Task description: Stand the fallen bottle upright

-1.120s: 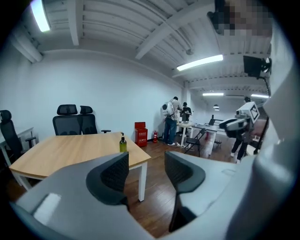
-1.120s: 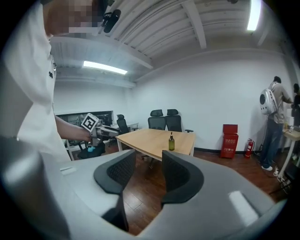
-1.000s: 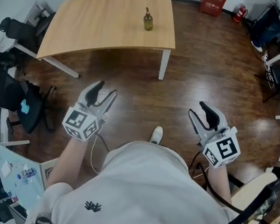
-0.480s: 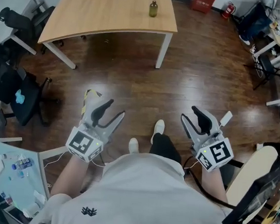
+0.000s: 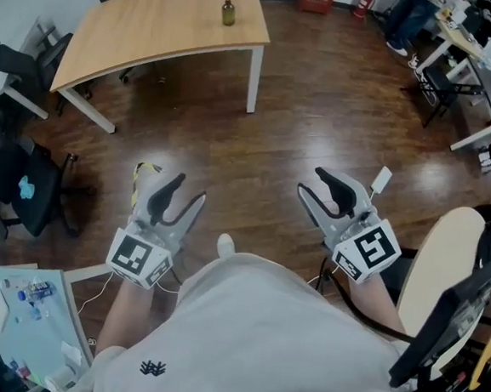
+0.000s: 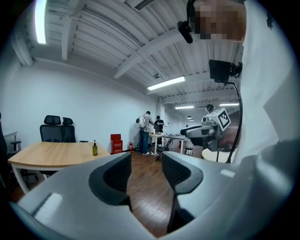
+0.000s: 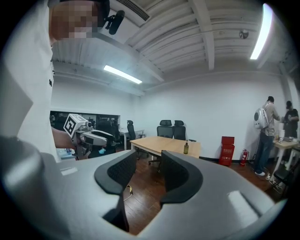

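Bottle (image 5: 228,10) stands upright on the wooden table (image 5: 157,34), near its far edge toward the right-hand corner; olive-green glass with a narrow dark top, probably a pump or a cap, too small to tell; nothing touches it. Left gripper (image 5: 187,189) and right gripper (image 5: 312,181) are both held low in front of the person's torso over the dark wood floor (image 5: 323,95), well apart from the table and pointing roughly toward it. Left gripper view: jaws parted with a clear gap, only floor between the black pads — empty. Right gripper view: jaws likewise apart, gap rather narrow, nothing between them; the bottle shows small just above the right-hand jaw. Black office chairs (image 7: 171,130) stand behind the table; a red crate (image 7: 227,151) sits on the floor by the white wall; a person with a backpack (image 7: 267,129) stands at a desk at far right.
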`<state>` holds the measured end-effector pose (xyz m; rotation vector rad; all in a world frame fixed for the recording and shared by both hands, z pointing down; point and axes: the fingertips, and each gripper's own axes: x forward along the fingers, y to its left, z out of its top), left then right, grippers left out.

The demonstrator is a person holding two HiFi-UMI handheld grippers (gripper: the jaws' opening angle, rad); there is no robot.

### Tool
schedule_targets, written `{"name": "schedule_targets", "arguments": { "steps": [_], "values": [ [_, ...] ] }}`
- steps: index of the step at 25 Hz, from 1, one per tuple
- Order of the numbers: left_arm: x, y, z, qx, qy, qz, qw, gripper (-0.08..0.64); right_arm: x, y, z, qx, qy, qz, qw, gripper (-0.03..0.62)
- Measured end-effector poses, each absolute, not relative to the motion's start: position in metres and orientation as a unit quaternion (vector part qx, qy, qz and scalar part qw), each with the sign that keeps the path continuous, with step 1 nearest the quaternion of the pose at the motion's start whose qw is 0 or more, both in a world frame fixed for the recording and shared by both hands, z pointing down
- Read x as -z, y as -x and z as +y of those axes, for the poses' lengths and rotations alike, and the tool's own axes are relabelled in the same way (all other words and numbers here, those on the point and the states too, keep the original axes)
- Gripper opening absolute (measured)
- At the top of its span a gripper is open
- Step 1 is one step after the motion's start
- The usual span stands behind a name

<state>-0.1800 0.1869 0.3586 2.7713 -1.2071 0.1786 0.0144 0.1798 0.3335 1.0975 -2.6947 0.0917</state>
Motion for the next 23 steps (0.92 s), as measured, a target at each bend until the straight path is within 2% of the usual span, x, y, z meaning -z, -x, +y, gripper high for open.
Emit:
{"name": "schedule_targets", "arguments": {
  "steps": [11, 23],
  "values": [
    [-0.349, 0.119, 0.237, -0.068, -0.919, -0.382, 0.068, 0.202, -0.339, -0.05, 0.225, -0.044, -0.366, -0.922, 0.12, 0.152],
    [-0.351, 0.114, 0.247, -0.077, -0.913, -0.394, 0.072, 0.202, -0.342, -0.048, 0.224, -0.045, -0.352, -0.927, 0.121, 0.141]
  ]
}}
